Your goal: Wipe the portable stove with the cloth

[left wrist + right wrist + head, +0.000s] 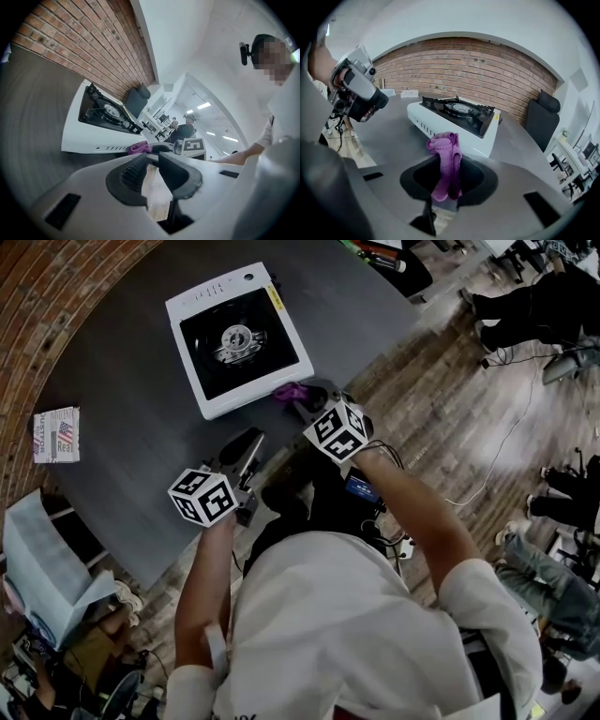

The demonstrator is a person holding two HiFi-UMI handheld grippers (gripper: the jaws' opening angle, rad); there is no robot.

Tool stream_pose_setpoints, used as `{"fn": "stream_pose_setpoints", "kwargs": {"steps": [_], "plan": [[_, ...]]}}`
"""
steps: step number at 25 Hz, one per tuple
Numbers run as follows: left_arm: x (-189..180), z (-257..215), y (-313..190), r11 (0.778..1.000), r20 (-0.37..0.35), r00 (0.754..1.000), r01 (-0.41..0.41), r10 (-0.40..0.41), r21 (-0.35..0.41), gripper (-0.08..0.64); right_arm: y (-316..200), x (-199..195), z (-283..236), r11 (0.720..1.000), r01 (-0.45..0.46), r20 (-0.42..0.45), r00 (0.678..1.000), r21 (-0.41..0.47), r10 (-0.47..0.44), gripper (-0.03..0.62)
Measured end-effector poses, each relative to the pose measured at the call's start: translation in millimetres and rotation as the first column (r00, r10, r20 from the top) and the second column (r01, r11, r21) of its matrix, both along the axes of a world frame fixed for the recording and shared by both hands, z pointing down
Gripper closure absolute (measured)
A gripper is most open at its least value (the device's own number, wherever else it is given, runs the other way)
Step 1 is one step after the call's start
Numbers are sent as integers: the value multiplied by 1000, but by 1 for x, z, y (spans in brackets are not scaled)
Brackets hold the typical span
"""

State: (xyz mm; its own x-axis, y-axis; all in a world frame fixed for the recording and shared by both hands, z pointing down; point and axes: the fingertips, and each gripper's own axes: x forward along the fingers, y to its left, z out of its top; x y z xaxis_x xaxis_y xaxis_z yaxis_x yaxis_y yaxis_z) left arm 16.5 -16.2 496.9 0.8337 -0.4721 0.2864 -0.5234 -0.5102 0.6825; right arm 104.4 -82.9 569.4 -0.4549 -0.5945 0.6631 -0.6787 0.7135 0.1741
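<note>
The white portable stove (239,338) with a black top and a round burner sits on the dark grey table (122,399). My right gripper (300,401) is shut on a purple cloth (292,391) just off the stove's near edge. In the right gripper view the cloth (446,161) hangs bunched between the jaws of the right gripper (449,157), with the stove (457,117) close ahead. My left gripper (246,442) hovers over the table's near edge, left of the right one. In its own view the left gripper (152,161) is open and holds nothing; the stove (101,122) and cloth (140,148) lie beyond it.
A printed leaflet (56,434) lies at the table's left edge. A white bag (47,568) stands on the floor at the left. A brick wall (478,70) backs the table, with a black office chair (541,115) beside it. Seated people (553,306) are off to the right.
</note>
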Motion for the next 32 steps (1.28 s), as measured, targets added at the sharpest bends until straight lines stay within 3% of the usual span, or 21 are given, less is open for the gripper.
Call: {"fn": "stream_pose_setpoints", "kwargs": {"steps": [19, 28, 32], "plan": [[-36, -11, 12, 998, 8, 999, 54, -54, 44, 474, -4, 41, 2, 993, -118, -106, 987, -4, 117, 494], [-2, -15, -15, 995, -26, 995, 94, -93, 30, 474, -19, 112, -14, 984, -179, -167, 970, 0, 177, 494], [9, -20, -31, 990, -38, 990, 136, -134, 42, 474, -46, 132, -39, 986, -159, -167, 972, 50, 165, 494]]}}
